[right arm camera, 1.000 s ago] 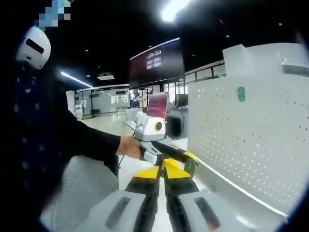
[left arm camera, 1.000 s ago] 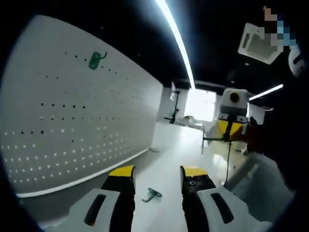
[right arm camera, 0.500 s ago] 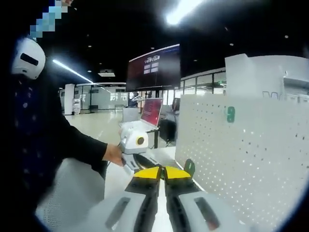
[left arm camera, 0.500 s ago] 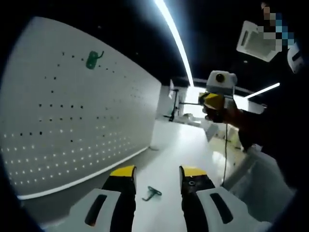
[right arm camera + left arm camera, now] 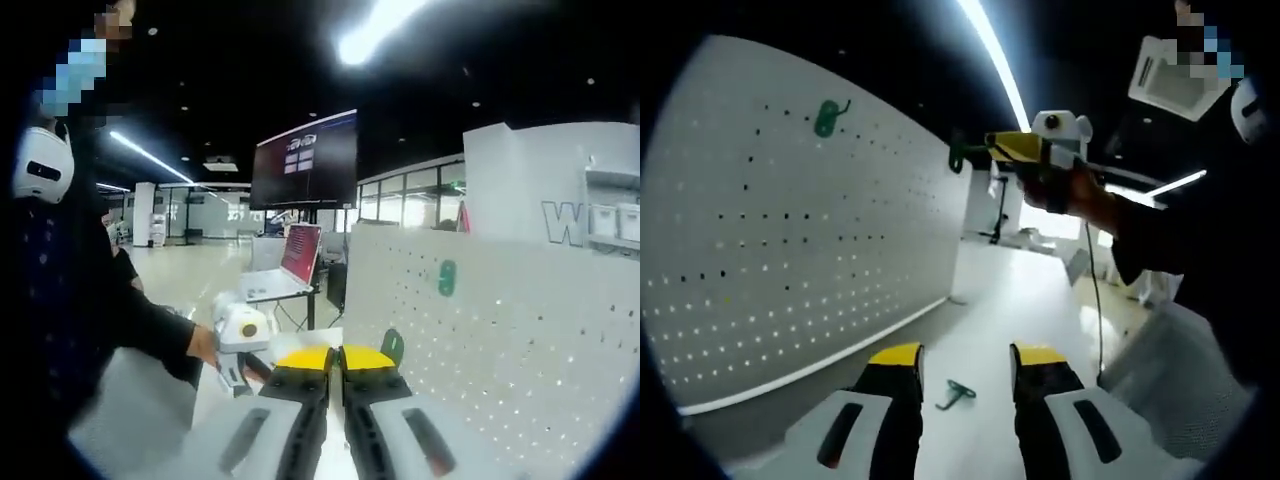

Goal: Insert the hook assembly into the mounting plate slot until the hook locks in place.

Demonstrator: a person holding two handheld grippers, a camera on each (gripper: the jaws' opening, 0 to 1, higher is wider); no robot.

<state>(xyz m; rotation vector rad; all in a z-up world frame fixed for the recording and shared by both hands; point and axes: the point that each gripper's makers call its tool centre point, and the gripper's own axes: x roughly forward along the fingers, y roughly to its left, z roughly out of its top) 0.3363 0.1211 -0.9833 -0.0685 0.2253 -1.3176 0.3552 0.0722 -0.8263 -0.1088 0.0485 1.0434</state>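
Left gripper view looks along a white table (image 5: 1010, 300) with a tall white pegboard (image 5: 790, 240) (the mounting plate) standing at 9 to 10 o'clock. One green hook already mounted (image 5: 827, 116) hangs high on the board at about 11 o'clock. The left gripper (image 5: 963, 362) sits at 6 o'clock with its yellow-tipped jaws apart and nothing between them; a spare green hook (image 5: 957, 393) lies flat on the table just beyond the tips. At about 12 to 1 o'clock, the right gripper (image 5: 985, 150) reaches toward the board, its jaws pressed together on a green hook assembly (image 5: 956, 154) that pokes out of the tips, near the board's far end but apart from it.

Right gripper view shows that same gripper's own jaws (image 5: 336, 356) at 6 o'clock, closed, with the hook assembly's green end (image 5: 393, 346) standing up just right of the tips. The pegboard (image 5: 480, 340) fills 2 to 4 o'clock, the mounted hook (image 5: 447, 277) at about 2 o'clock.

The step in hand appears to be carrying the hook to the board. To do it well, line the hook's back prongs squarely with a row of holes, keep the grip firm so the hook cannot swivel, then press in and down until it seats. Which holes are meant cannot be told.
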